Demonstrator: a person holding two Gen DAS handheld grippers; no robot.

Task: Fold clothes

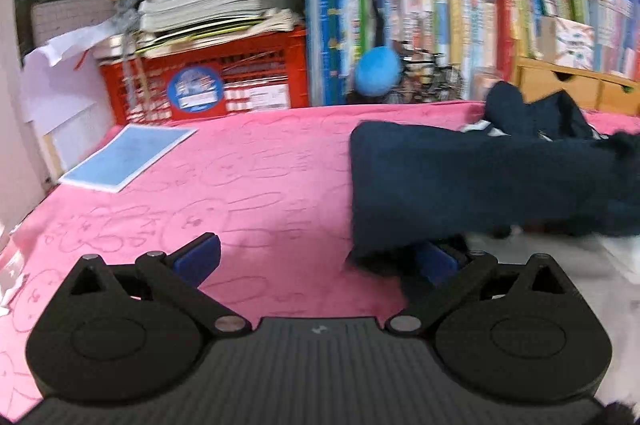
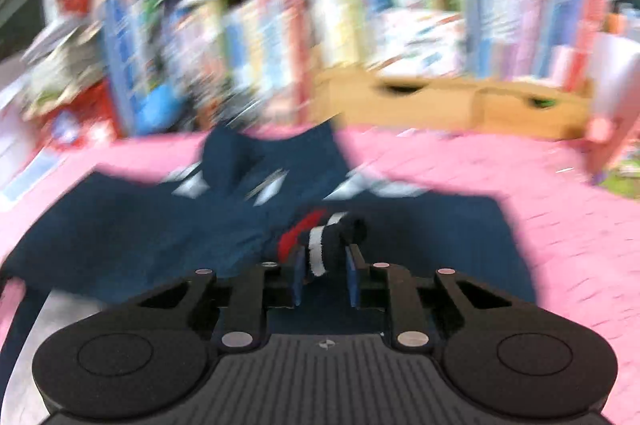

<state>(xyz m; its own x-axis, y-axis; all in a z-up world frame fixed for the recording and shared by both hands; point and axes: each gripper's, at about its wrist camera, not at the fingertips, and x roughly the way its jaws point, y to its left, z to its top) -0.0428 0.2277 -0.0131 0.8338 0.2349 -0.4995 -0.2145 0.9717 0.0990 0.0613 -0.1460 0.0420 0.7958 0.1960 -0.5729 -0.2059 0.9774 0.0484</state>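
While the right gripper (image 2: 325, 275) pinches the striped cuff (image 2: 320, 249) of the dark blue top (image 2: 140, 225) on the pink tabletop (image 1: 248, 177), the left gripper (image 1: 316, 261), fingers apart, should grab the near edge for folding.

Left gripper (image 1: 320, 257): jaws stand wide apart over the pink blanket (image 1: 240, 193). Left blue pad is clear of any cloth; the right pad is partly covered by the near corner of the navy garment (image 1: 472, 181), contact uncertain. The garment lies spread across the right half of the blanket. A blue sheet (image 1: 128, 157) lies flat at the far left. Behind: a red crate (image 1: 204, 81) stacked with papers, and a row of upright books (image 1: 460, 17).
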